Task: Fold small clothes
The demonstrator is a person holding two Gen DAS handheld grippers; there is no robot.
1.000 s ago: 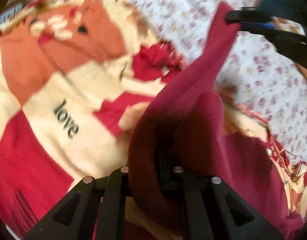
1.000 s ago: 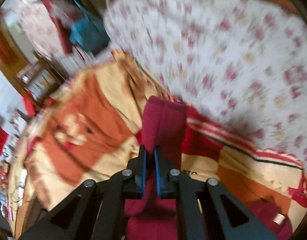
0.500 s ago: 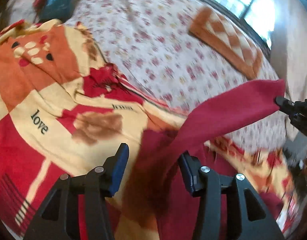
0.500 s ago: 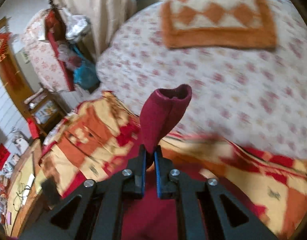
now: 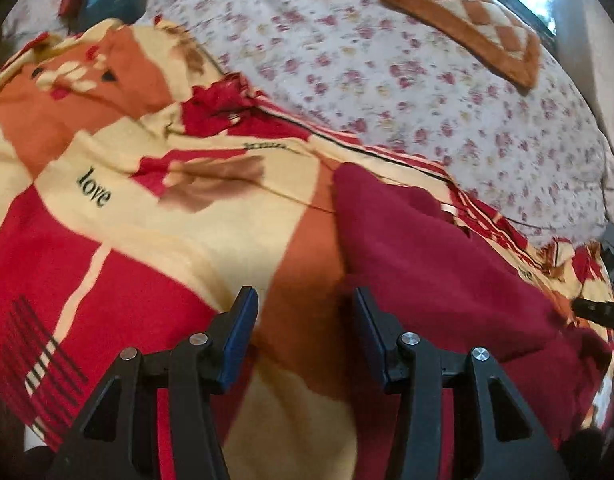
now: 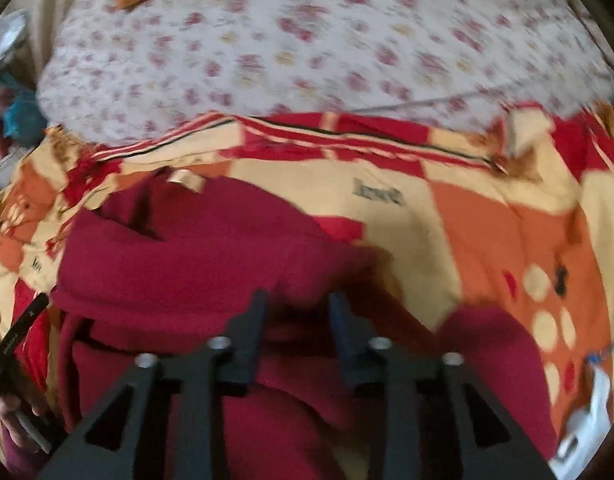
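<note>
My left tongs point(image 5: 303, 312) stand apart with nothing between the blue pads point(image 5: 243, 322); only the patterned blanket point(image 5: 155, 240) shows in the gap, and the dark red garment point(image 5: 435, 264) lies just to the right of the right-hand finger, whose tip overlaps its edge, though I cannot tell if they touch. My right tongs point(image 6: 297, 312) have just been opening and now hang apart over the same garment point(image 6: 195, 264), which lies heaped on the blanket point(image 6: 487, 224); blur and shadow keep me from telling whether the tips brush the cloth, but the pads do not pinch it. The garment's lower part runs under both tools and out of frame, so its full shape is hidden. Beyond the blanket lies a flowered sheet point(image 5: 387, 64) with an orange checked cushion point(image 5: 467, 20), cut off at the top of the right view. At the left edge of that view, a hand point(image 6: 17, 428) is half cropped.
</note>
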